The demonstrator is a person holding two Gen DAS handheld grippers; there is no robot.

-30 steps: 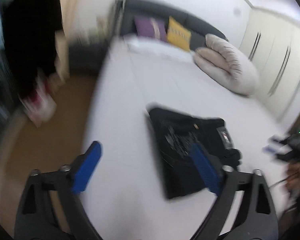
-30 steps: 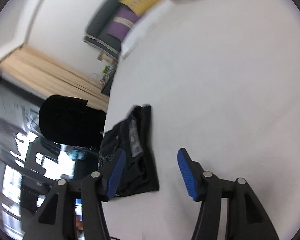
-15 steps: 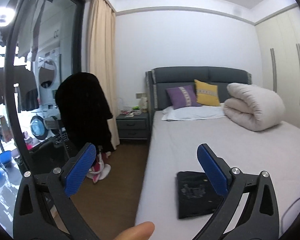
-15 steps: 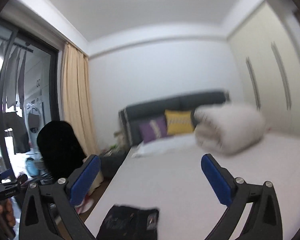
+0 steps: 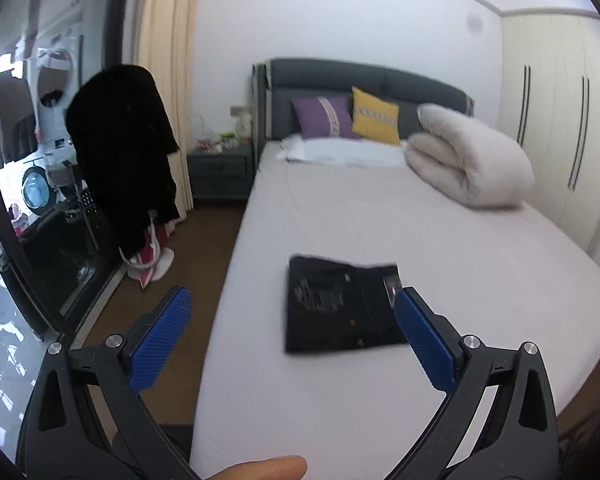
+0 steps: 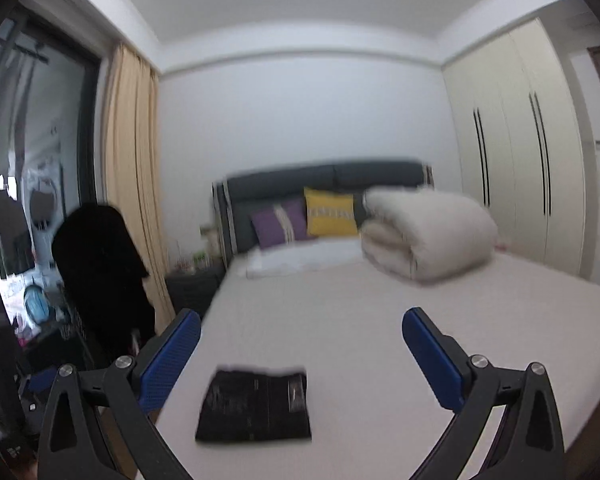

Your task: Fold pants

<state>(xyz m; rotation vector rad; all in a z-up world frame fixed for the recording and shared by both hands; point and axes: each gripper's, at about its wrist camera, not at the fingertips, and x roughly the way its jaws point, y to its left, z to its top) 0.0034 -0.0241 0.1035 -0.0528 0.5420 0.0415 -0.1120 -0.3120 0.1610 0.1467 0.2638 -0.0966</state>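
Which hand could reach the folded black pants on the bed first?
Probably left. Its hand-held gripper looks closer to the folded pants, with one pad at their edge. The right hand-held gripper sees them smaller. Both are open and empty.

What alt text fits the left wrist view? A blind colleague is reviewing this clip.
Folded black pants lie on a white bed near its left edge, beyond the open, empty left gripper. Farther back are a rolled duvet, purple and yellow pillows and a grey headboard.

bed [image 5: 340,220], folded pants [image 5: 340,304], rolled duvet [image 5: 468,164], pillows [image 5: 340,148]
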